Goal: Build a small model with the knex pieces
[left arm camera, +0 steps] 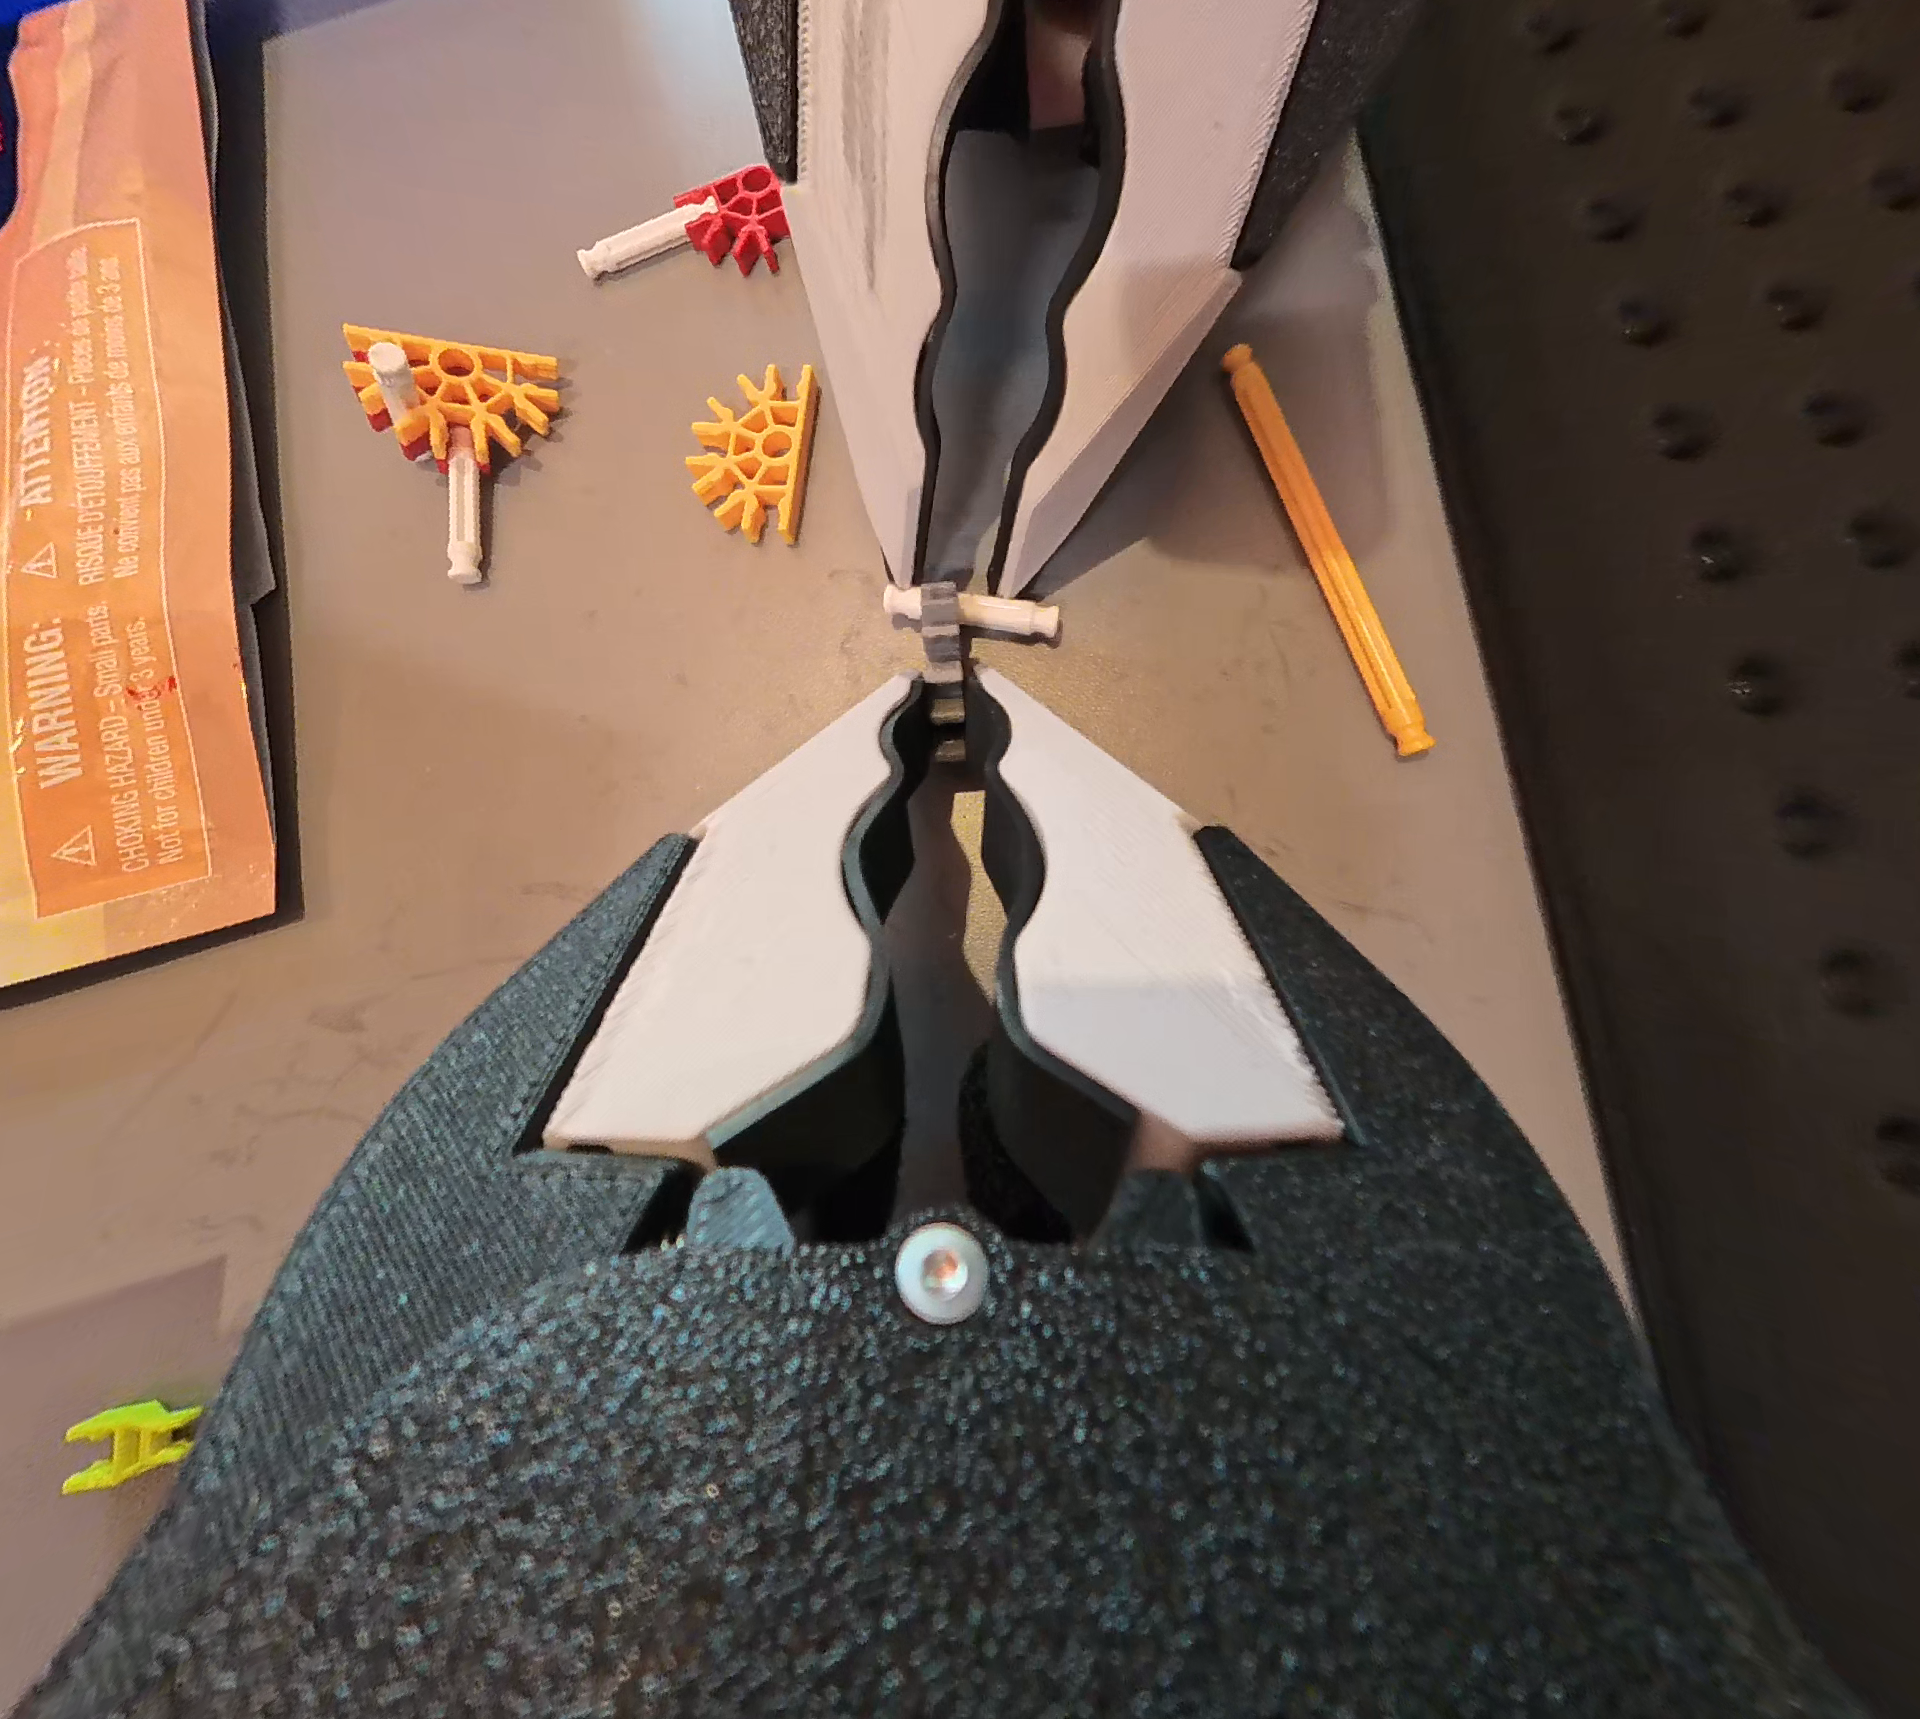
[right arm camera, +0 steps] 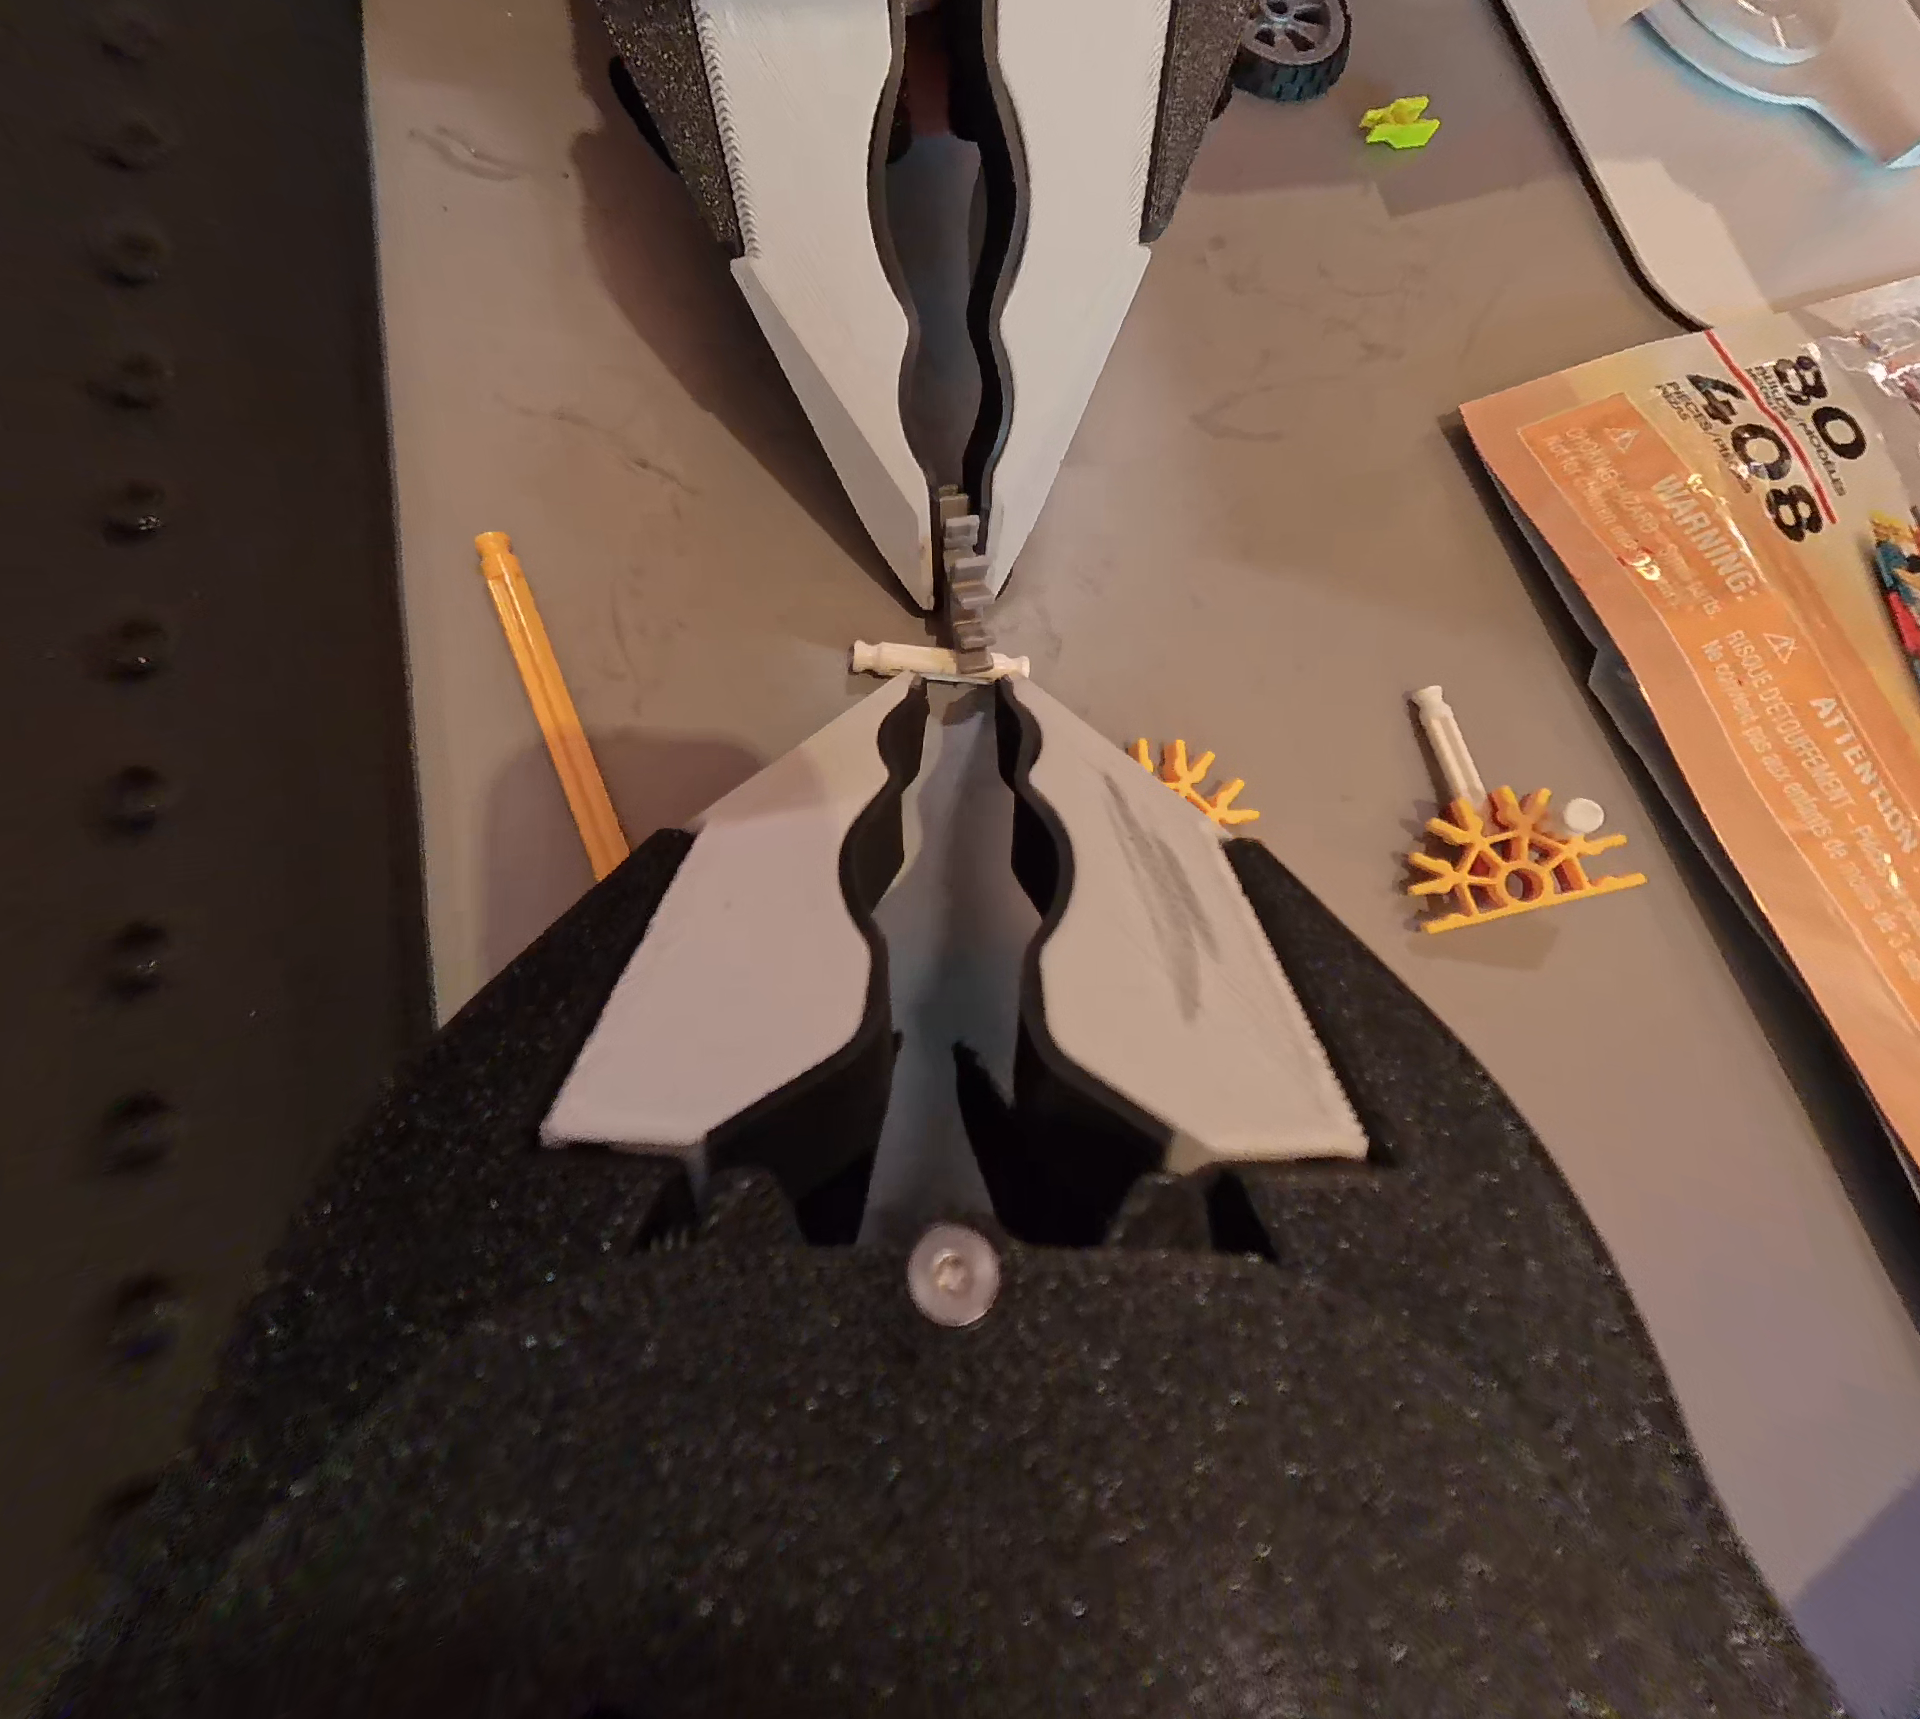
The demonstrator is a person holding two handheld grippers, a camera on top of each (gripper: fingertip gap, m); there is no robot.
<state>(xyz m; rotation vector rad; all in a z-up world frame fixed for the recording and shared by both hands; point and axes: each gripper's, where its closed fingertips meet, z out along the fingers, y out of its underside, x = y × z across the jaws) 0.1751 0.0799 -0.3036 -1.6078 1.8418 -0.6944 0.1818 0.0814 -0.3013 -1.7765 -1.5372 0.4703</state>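
My left gripper (left arm camera: 943, 682) pinches the grey connector (left arm camera: 940, 625) edge-on. My right gripper (right arm camera: 961, 701), tip to tip with it, nips the connector's far edge. The white rod (left arm camera: 977, 613) crosses between them, its length perpendicular to both.

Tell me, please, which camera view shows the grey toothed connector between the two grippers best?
The right wrist view: the grey toothed connector shows a long run of teeth edge-on, pinched in the left gripper, with the white rod crossing it. The left wrist view shows only a short stub.
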